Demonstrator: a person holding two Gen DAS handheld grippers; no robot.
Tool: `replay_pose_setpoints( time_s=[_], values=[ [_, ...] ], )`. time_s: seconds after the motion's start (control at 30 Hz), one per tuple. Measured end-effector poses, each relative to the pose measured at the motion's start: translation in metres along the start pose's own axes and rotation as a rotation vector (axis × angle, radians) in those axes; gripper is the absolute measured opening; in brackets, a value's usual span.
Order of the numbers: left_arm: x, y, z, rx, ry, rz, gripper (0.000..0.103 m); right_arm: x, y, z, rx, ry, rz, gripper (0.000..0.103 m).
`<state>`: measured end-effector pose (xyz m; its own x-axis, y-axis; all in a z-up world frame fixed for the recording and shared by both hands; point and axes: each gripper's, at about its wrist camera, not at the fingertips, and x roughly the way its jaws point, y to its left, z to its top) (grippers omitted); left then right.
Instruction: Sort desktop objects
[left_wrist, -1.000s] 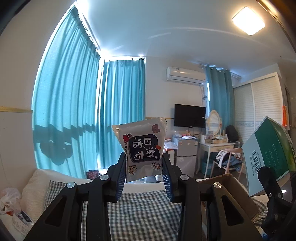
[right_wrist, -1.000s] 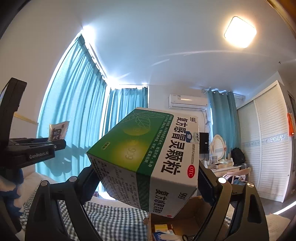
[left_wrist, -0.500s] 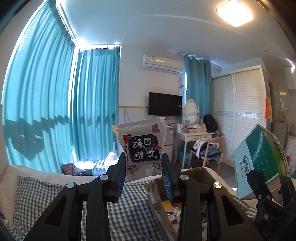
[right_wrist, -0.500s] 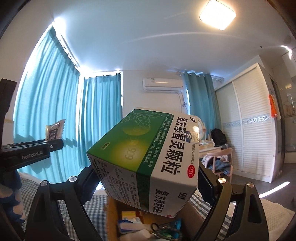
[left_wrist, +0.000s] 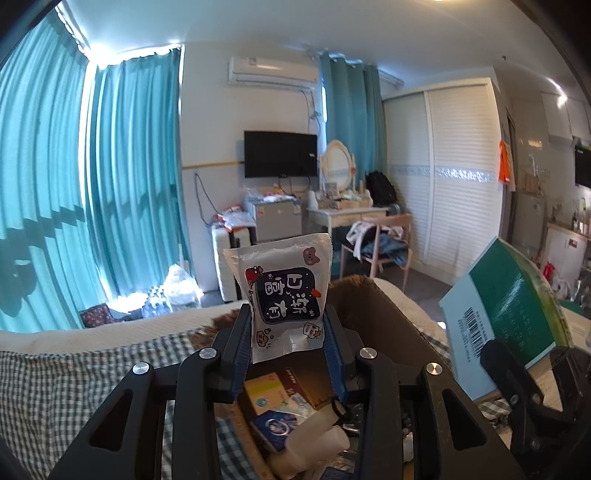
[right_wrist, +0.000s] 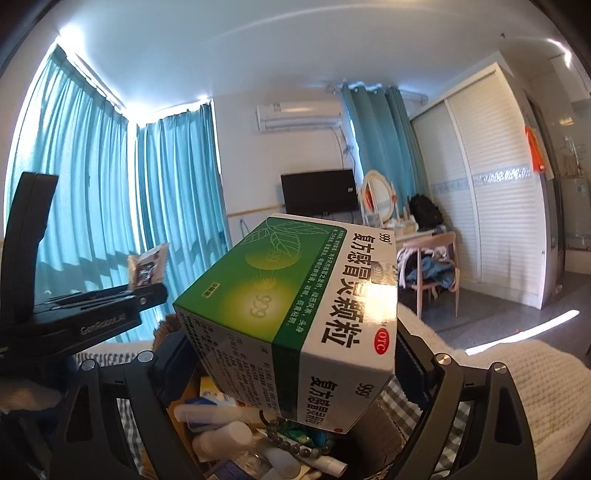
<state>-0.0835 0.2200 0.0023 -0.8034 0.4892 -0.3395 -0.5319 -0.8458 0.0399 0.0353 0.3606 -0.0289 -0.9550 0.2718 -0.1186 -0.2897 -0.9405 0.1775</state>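
A bed (left_wrist: 92, 373) carried the things. A green-and-white checked cover (left_wrist: 44, 398) lay over it, with a cream knitted blanket (right_wrist: 535, 376) spread toward the right side and along the far edge. An open cardboard box (left_wrist: 384, 314) sat directly on the checked cover, near the middle of the bed, its frayed far flap standing up. Small packets, a white bottle (right_wrist: 221, 441) and a string of beads (right_wrist: 291, 443) lay inside the box.

Both grippers now tip down over the cardboard box (left_wrist: 391, 317): its clutter of bottles (right_wrist: 221, 445) and packets shows below the snack packet (left_wrist: 282, 295) and medicine carton (right_wrist: 295, 314).
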Motion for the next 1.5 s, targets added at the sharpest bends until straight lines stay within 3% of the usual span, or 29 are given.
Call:
replay_pose_setpoints(
  time_s=[0.2, 0.4, 0.47, 0.5, 0.53, 0.67, 0.73, 0.87, 1.07, 1.5],
  values=[
    [0.049, -0.010, -0.013, 0.007, 0.106, -0.054, 0.036, 0.036, -0.015, -0.031, 0.004, 0.133, 0.051, 0.090],
    [0.087, -0.013, -0.030, 0.021, 0.222, -0.079, 0.037, 0.068, -0.017, -0.061, -0.050, 0.295, 0.044, 0.091],
    [0.086, -0.011, -0.031, 0.010, 0.236, -0.095, 0.043, 0.080, -0.021, -0.072, -0.046, 0.358, 0.034, 0.091],
    [0.086, -0.010, -0.030, 0.004, 0.242, -0.099, 0.053, 0.083, -0.022, -0.074, -0.049, 0.374, 0.025, 0.091],
    [0.087, -0.009, -0.029, -0.002, 0.246, -0.102, 0.064, 0.083, -0.022, -0.075, -0.051, 0.374, 0.022, 0.091],
    [0.087, -0.010, -0.026, -0.011, 0.255, -0.080, 0.076, 0.081, -0.024, -0.072, -0.041, 0.371, 0.022, 0.097],
    [0.084, -0.008, -0.025, -0.033, 0.247, -0.068, 0.089, 0.080, -0.023, -0.073, -0.058, 0.385, 0.020, 0.103],
    [0.076, -0.002, -0.022, -0.064, 0.250, -0.034, 0.090, 0.075, -0.021, -0.070, -0.080, 0.383, 0.006, 0.103],
    [0.043, 0.013, -0.011, -0.090, 0.195, 0.017, 0.103, 0.062, -0.009, -0.053, -0.089, 0.340, 0.004, 0.103],
    [-0.064, 0.053, 0.004, -0.132, 0.057, 0.112, 0.103, 0.000, 0.007, -0.004, -0.080, 0.168, 0.000, 0.103]
  ],
)
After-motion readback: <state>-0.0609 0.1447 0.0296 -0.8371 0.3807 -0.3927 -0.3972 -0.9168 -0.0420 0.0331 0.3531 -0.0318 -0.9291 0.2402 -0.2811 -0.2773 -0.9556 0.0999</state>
